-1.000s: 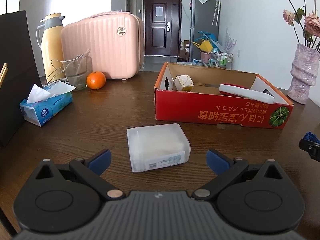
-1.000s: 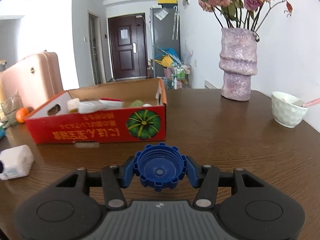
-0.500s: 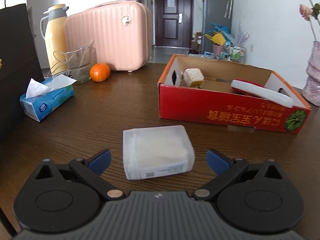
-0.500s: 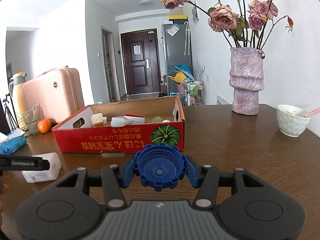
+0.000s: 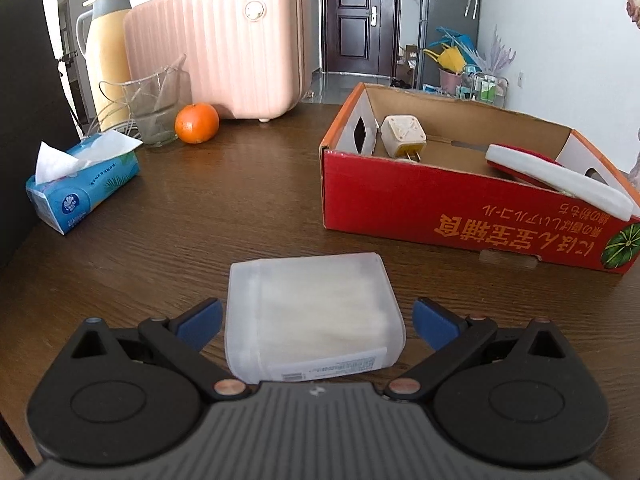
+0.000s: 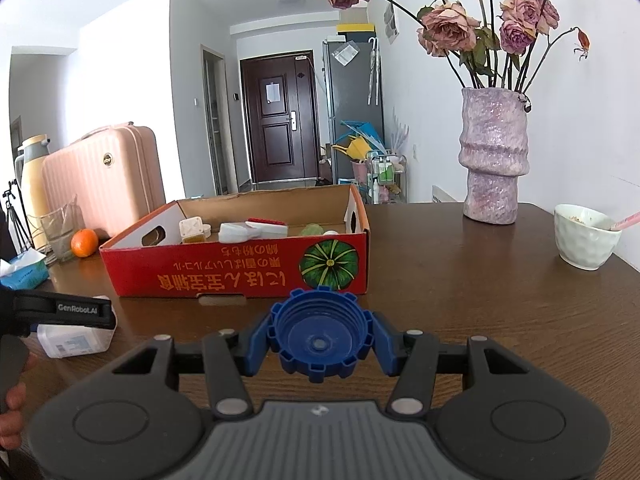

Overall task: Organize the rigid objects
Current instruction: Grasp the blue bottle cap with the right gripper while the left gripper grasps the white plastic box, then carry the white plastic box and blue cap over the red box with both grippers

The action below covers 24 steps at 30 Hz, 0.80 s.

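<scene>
The left gripper (image 5: 316, 318) is standing with its jaws spread wide, its blue pads (image 5: 200, 318) flanking a translucent plastic box (image 5: 312, 316) without touching it — the box is lying on the dark wooden table (image 5: 224, 208) between the fingers, a white barcode label along its near edge, print too small to read. In the right wrist view, the arm of that left tool is showing the lettering "GenRobot.AI" just above the same box. The right gripper (image 6: 320, 338) is clenching a blue ridged bottle cap (image 6: 320, 336), open side facing the camera, both pads pressing its toothed rim. Beyond it a red cardboard box (image 6: 240, 272) is sitting on the table — its front panel is carrying orange Japanese-style characters printed upside down beside a green pumpkin picture. Inside the carton a cream plug adapter (image 5: 402, 136) and a white-and-red flat item (image 5: 556, 176) are resting. To the left a blue tissue pack (image 5: 80, 188) is bearing a round logo, illegible. An orange (image 5: 197, 123), a glass cup (image 5: 154, 110), a pink suitcase (image 5: 224, 36) and a yellow thermos (image 5: 106, 52) are standing behind. A purple vase (image 6: 494, 156) and a white bowl (image 6: 584, 240) are occupying the right side.
</scene>
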Tool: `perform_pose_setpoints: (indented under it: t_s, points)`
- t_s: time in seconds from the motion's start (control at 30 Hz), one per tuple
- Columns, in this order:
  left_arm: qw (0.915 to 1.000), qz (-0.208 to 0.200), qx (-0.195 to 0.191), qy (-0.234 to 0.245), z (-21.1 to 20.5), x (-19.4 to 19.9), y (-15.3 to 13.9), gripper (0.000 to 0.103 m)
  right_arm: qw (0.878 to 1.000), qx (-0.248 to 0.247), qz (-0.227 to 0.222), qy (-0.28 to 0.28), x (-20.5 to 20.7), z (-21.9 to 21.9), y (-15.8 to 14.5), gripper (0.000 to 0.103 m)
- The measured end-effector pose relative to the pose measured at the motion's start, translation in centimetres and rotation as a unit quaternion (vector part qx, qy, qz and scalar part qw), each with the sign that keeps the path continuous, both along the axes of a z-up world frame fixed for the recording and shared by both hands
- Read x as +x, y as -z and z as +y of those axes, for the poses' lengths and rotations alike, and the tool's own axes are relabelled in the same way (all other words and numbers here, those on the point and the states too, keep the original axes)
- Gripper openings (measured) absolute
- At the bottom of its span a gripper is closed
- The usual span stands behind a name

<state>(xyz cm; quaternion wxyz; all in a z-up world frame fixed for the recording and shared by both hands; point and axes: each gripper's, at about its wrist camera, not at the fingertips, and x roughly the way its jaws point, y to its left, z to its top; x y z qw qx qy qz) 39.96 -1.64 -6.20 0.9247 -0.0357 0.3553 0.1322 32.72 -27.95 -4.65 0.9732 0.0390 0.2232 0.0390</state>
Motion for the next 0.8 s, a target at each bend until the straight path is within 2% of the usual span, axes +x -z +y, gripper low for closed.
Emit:
perform_pose_setpoints:
  t_s: [0.13, 0.17, 0.23, 0.5, 0.8]
  points:
    - [1.0000, 0.003, -0.004, 0.008, 0.0, 0.2, 0.0, 0.093, 1.000, -0.003, 0.002, 0.003, 0.1, 0.0, 0.1, 0.052]
    - [1.0000, 0.004, -0.002, 0.008, 0.0, 0.3, 0.1, 0.087, 1.000, -0.003, 0.003, 0.004, 0.1, 0.0, 0.1, 0.052]
    - [0.9998, 0.010, -0.007, 0.014, 0.1, 0.5, 0.3, 0.084, 1.000, -0.003, 0.003, 0.006, 0.1, 0.0, 0.2, 0.052]
    - [0.9993, 0.002, -0.014, 0.035, 0.0, 0.3, 0.1, 0.083, 1.000, -0.002, 0.001, 0.011, -0.3, 0.3, 0.2, 0.052]
    - [0.9975, -0.040, -0.015, 0.057, -0.3, -1.6, -1.6, 0.083, 1.000, 0.003, -0.005, 0.016, -0.8, 0.4, 0.1, 0.052]
